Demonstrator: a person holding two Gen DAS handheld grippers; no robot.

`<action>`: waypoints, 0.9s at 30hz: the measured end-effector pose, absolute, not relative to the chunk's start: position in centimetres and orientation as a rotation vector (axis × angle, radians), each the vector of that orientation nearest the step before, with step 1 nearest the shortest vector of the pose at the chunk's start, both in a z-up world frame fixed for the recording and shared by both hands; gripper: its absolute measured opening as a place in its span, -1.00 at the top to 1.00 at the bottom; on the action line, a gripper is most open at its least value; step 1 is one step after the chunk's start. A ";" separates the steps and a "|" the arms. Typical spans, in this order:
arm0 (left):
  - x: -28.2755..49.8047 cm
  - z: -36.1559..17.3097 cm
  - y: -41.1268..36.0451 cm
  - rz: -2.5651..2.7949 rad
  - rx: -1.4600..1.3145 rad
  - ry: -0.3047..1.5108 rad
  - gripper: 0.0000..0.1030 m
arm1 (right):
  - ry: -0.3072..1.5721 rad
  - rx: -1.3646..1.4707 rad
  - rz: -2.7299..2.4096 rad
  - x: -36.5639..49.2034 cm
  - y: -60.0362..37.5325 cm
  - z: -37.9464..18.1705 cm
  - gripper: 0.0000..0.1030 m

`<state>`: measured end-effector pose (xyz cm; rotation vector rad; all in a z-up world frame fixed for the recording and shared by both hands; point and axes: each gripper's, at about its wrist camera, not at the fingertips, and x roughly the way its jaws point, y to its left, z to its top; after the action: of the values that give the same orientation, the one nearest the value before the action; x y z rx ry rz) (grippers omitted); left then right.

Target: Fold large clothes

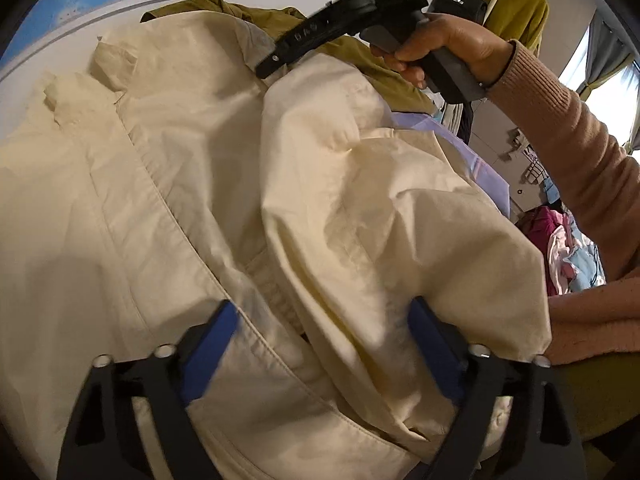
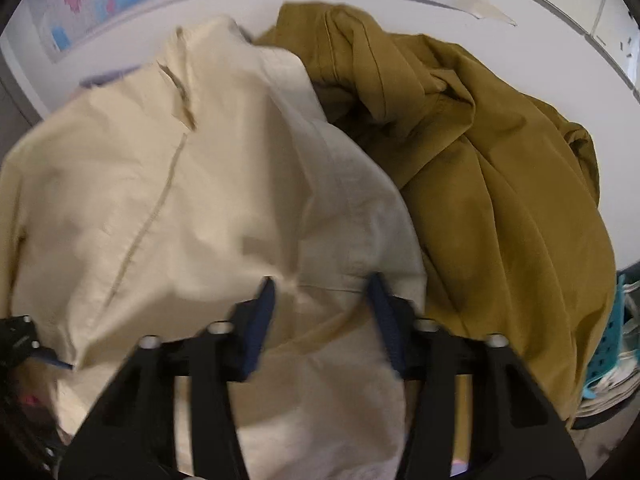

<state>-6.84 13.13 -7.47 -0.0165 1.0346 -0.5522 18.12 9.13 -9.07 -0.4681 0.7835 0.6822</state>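
We look down both grippers at a cream garment (image 1: pixel 248 184) filling the middle and left of each frame. The left gripper (image 1: pixel 322 322) tilts steeply down, its 2 blue pads (image 1: pixel 212 344) spread wide with loose cream folds between them, gripping nothing. In the upper right of the left view, a hand (image 1: pixel 448 46) in a pink ribbed sleeve (image 1: pixel 568 136) wraps the right gripper's handle, its black body angled toward upper center. The right gripper (image 2: pixel 322 316) also tips down; its pads stand apart over cream cloth without pinching it. An olive garment (image 2: pixel 492 168) lies crumpled at right.
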 end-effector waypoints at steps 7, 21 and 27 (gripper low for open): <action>-5.8 -4.1 16.7 -0.477 -0.063 0.945 0.77 | 0.677 -0.085 0.806 19.1 1.8 -3.7 0.92; -7.9 -7.4 13.3 -0.641 -0.046 1.068 -0.55 | 0.746 0.193 0.822 23.2 -2.2 -7.3 0.91; -7.8 -3.9 14.7 -0.581 0.008 0.952 0.87 | 0.745 0.198 0.834 23.6 -2.3 -7.3 0.90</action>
<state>-7.78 14.68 -3.87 0.0081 0.9524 -0.5814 23.62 -2.31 -7.25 0.1981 0.7447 0.8340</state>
